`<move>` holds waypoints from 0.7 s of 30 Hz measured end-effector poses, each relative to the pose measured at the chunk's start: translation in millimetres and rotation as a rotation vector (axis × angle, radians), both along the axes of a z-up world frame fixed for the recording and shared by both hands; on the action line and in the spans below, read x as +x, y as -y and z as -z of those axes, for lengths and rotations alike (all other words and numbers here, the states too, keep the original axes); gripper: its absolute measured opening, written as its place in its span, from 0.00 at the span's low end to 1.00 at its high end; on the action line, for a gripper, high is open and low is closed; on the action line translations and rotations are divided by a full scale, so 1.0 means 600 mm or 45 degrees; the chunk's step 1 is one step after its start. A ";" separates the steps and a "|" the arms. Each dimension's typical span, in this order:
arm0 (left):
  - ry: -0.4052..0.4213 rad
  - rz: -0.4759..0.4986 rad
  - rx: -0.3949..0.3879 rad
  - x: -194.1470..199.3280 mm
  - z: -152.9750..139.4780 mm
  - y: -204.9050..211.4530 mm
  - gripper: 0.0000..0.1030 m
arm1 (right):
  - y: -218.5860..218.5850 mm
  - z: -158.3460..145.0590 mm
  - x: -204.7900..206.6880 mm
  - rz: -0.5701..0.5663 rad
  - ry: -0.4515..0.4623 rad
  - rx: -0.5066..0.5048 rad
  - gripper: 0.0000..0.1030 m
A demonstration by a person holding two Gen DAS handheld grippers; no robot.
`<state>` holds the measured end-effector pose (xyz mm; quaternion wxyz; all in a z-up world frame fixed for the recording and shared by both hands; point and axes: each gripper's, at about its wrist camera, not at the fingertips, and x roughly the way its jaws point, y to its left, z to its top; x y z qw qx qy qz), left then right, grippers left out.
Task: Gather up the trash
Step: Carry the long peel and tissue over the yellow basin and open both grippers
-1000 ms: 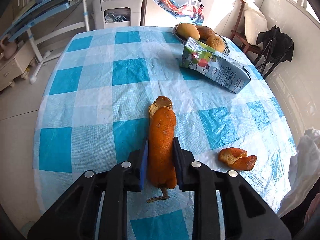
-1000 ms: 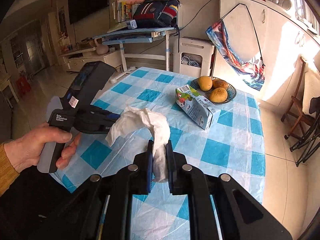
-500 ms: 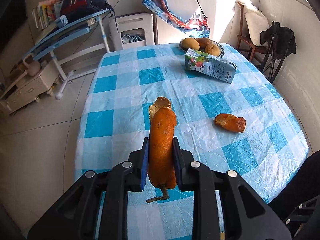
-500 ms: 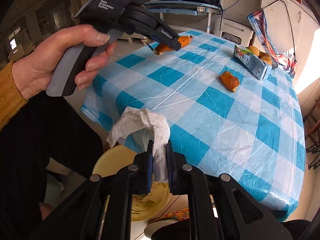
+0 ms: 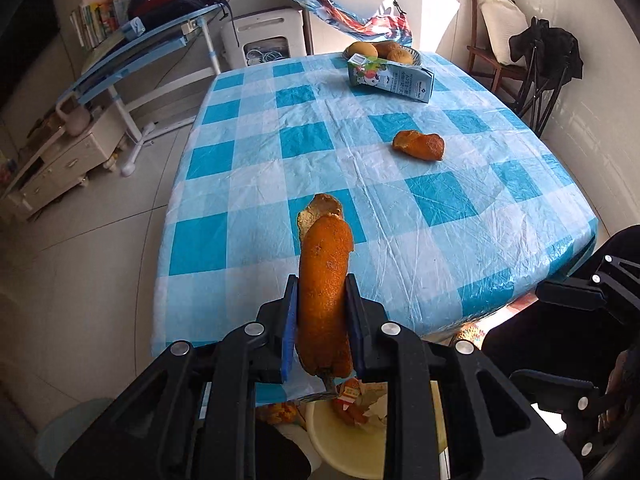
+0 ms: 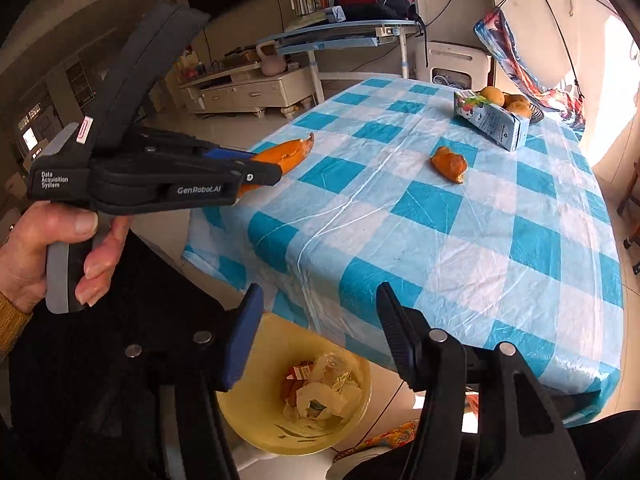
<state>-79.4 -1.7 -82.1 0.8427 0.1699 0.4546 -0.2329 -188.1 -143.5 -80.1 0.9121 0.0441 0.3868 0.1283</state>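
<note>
Risk: long orange peel (image 5: 324, 296), pinched by left gripper (image 5: 322, 312) over table edge, may miss yellow bin (image 6: 256, 408) if released early | right gripper (image 6: 316, 320): just spread, empty, above bin | remaining: second peel (image 5: 419, 145), milk carton (image 5: 390, 79) | obstruction: overhanging tablecloth (image 6: 460, 240)
</note>
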 end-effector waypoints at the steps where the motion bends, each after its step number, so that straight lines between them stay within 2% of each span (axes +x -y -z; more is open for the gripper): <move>1: -0.041 0.008 -0.003 -0.017 0.007 -0.004 0.20 | 0.012 -0.008 -0.002 0.037 0.032 0.035 0.59; 4: -0.205 0.053 0.005 -0.073 0.041 -0.011 0.21 | 0.035 -0.025 -0.008 0.120 0.099 0.120 0.61; 6: -0.338 0.111 0.045 -0.108 0.076 -0.009 0.22 | 0.039 -0.030 -0.008 0.143 0.123 0.146 0.61; 8: -0.391 0.133 0.090 -0.131 0.094 -0.007 0.23 | 0.038 -0.035 -0.008 0.144 0.140 0.156 0.61; 10: -0.417 0.127 0.078 -0.135 0.087 -0.013 0.42 | 0.038 -0.039 -0.009 0.148 0.160 0.160 0.63; 13: -0.308 0.078 0.009 -0.108 0.036 -0.024 0.62 | 0.048 -0.043 -0.012 0.174 0.185 0.178 0.65; 14: -0.227 0.060 0.016 -0.086 0.013 -0.020 0.65 | 0.053 -0.043 -0.011 0.191 0.192 0.186 0.66; 16: -0.040 0.011 0.026 -0.036 -0.028 -0.012 0.83 | 0.062 -0.042 -0.009 0.228 0.201 0.199 0.67; 18: 0.137 -0.050 -0.002 0.031 -0.056 0.001 0.93 | 0.068 -0.040 -0.006 0.259 0.204 0.208 0.70; 19: 0.194 -0.077 -0.016 0.064 -0.060 0.009 0.93 | 0.070 -0.037 -0.004 0.268 0.201 0.211 0.70; 21: 0.229 -0.114 -0.028 0.143 -0.057 0.034 0.93 | 0.070 -0.033 0.002 0.274 0.190 0.206 0.71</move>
